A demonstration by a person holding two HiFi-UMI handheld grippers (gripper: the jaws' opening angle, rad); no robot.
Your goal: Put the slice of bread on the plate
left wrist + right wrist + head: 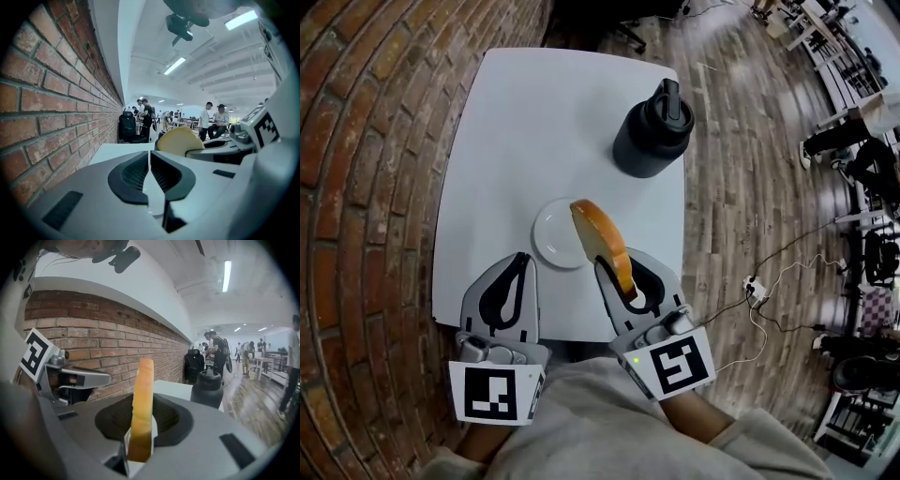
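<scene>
A white table (534,122) is lying beneath both grippers, with a black insulated jug (652,131) standing well ahead of the right jaws and a white plate (553,239) sitting just beyond the jaw tips, between the two grippers. The right gripper (619,261) is pinching the slice of bread (605,244) on edge, jaws narrowly apart and pressing its faces, the slice sticking out past the tips over the plate's near rim. The left gripper (522,258) is holding its jaws together on nothing, beside the plate.
</scene>
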